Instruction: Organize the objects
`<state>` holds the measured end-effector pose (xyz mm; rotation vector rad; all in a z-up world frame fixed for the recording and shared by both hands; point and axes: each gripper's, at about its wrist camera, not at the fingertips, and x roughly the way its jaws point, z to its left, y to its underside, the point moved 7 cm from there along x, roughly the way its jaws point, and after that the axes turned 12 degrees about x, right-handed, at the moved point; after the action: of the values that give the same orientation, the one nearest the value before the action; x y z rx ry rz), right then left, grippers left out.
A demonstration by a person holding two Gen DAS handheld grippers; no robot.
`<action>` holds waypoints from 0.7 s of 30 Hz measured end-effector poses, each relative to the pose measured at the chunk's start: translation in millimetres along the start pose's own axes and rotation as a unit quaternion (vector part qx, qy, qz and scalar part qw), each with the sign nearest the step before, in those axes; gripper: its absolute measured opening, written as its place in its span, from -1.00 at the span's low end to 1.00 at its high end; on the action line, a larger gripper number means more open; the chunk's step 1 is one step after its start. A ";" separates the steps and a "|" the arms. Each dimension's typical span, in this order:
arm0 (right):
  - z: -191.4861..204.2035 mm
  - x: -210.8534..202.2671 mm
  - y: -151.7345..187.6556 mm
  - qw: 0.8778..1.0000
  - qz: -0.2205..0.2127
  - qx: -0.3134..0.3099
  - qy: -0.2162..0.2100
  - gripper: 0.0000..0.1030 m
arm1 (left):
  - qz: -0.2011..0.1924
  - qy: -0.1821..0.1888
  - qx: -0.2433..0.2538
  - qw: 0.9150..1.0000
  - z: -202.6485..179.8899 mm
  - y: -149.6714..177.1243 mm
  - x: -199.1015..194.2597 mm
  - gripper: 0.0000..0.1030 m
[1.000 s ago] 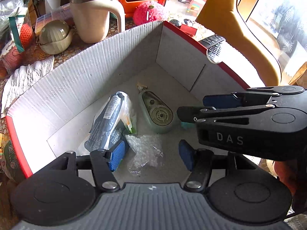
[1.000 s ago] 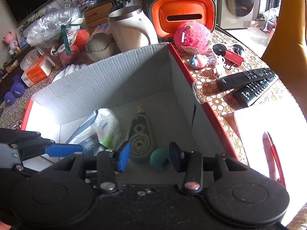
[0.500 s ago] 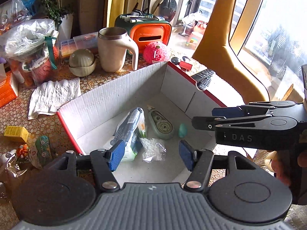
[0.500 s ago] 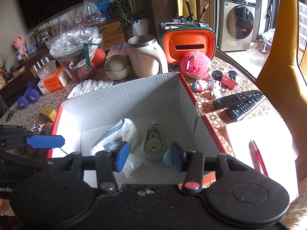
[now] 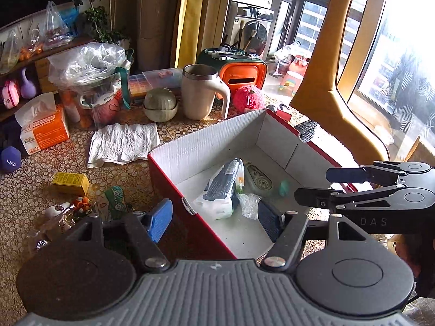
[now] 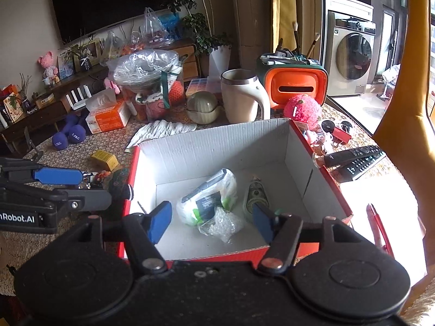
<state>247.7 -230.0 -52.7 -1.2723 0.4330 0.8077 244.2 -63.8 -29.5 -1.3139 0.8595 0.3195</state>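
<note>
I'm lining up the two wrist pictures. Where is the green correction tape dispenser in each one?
Left wrist: correction tape dispenser lies on the box floor, right of centre.
Right wrist: it lies on the box floor, partly behind the right blue pad.
Shared landmark: the white tissue pack just left of it.

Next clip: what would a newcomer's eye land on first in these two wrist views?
The red box with a white inside at centre, holding a white packet, a small clear bag of white beads and a correction tape roller. Behind it stand a cream mug and an orange case. Both grippers, left and right, hang open and empty above the box.
</note>
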 end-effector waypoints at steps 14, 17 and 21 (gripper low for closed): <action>55.4 -11.3 21.2 0.999 -0.012 -0.021 -0.035 0.70 | -0.022 -0.045 -0.015 0.999 45.3 41.3 -42.4 0.61; 64.8 -11.1 24.5 0.999 -0.012 -0.023 -0.040 0.81 | -0.026 -0.052 -0.024 0.998 55.2 48.7 -50.9 0.64; 79.4 -10.9 27.5 0.998 -0.017 -0.027 -0.047 0.91 | -0.030 -0.061 -0.035 0.997 71.4 57.1 -61.6 0.66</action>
<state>209.1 -155.4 -42.4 -1.2835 0.3153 0.8524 192.3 33.4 -25.8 -1.3677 0.7103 0.3805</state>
